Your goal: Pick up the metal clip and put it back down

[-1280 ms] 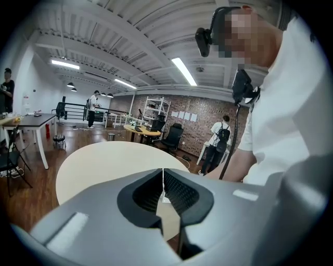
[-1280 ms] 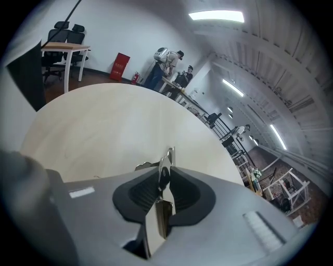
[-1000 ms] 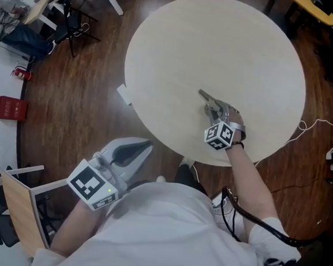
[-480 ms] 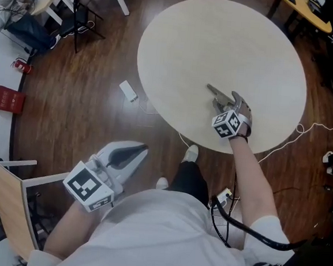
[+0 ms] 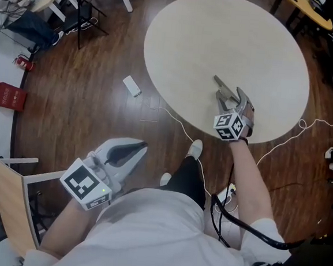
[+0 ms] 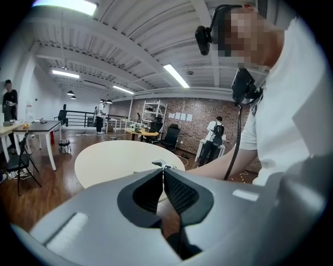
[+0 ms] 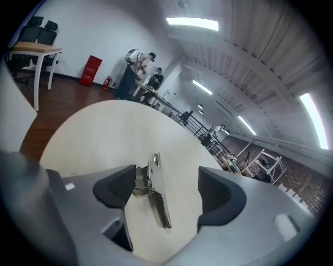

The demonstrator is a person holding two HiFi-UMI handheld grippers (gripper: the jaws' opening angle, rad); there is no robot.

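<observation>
Item: clip [image 5: 221, 89], metal, lying flat on the table [image 5: 186, 38] near its edge on our side; long blade pointing away from us toward the table's centre.

Right gripper [image 5: 230, 97]: set low over the table, straddling the clip; jaws opening, the clip [image 7: 157, 197] between them and resting on the tabletop; far pad well clear of it; near pad just beside the clip's wire lever, and we could not tell whether they touched; nothing pressed from both sides, so we counted the grasp as let go. We judged the low, level pose as chosen so that the clip would settle on the table without dropping or skidding.

Left gripper [image 5: 142, 147]: off the table, over the floor on our side of it; pads [image 6: 177, 193] closed against each other, nothing between them; we judged it parked there to leave the table to the working arm.

Status: the put-down appeared done; the clip sat on the table by its own weight; what we judged left was lifting the right gripper [image 7: 167, 176] straight off the table without nudging the lever.
</observation>
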